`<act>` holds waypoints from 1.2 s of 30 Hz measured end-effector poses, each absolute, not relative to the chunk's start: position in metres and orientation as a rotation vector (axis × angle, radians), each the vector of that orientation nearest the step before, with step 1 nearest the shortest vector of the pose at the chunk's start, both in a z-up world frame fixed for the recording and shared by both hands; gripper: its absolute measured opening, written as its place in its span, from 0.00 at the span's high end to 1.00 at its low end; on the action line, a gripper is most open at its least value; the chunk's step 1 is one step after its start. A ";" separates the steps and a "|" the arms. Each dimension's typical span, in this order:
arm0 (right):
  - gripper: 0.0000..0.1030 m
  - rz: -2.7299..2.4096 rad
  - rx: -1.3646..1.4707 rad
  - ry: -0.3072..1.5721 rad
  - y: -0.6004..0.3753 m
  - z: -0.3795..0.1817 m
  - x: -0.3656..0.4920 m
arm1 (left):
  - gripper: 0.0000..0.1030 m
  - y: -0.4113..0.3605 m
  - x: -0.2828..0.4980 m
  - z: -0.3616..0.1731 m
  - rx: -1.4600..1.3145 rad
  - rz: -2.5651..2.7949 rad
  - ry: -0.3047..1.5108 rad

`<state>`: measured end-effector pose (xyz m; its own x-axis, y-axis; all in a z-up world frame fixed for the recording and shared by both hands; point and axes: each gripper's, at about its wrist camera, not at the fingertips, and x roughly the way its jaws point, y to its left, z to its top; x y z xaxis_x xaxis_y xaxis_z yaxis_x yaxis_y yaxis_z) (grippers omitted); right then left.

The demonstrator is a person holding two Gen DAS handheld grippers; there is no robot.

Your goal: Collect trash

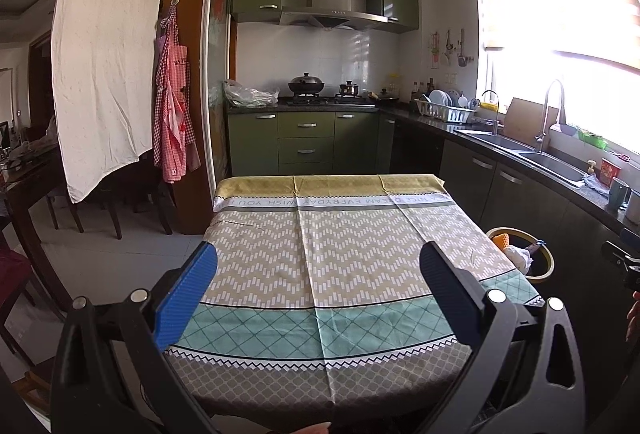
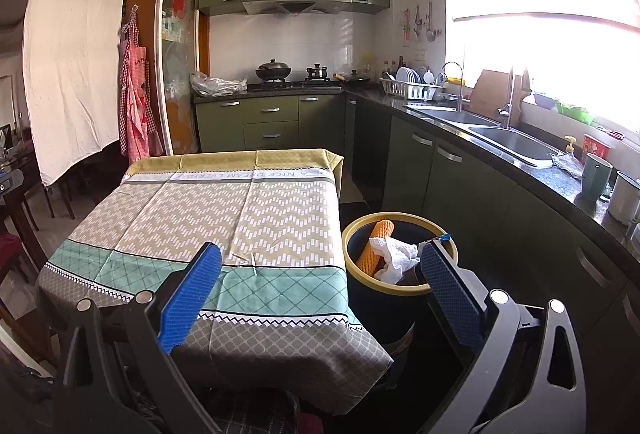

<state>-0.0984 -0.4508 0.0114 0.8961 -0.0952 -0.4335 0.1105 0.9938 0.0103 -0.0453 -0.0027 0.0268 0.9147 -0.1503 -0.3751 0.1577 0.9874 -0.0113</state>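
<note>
Crumpled white tissue (image 2: 396, 258) fills round bin (image 2: 400, 288).

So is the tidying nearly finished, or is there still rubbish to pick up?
It looks nearly finished. Done: crumpled white paper and an orange foam piece sit in the trash bin beside the table. In hand: nothing; the left gripper and right gripper are open. Left: no rubbish shows on the tablecloth.

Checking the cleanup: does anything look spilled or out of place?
Nothing spilled. The tablecloth lies bare, and the crumpled tissue and orange item sit inside the trash bin.
</note>
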 end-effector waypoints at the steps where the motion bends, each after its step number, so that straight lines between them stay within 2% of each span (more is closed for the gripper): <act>1: 0.04 -0.106 0.034 0.448 -0.451 0.011 -0.098 | 0.06 -0.003 -0.045 0.027 0.020 -0.157 0.385; 36: 0.04 -0.098 0.031 0.453 -0.452 0.008 -0.093 | 0.06 -0.007 -0.044 0.020 0.040 -0.169 0.401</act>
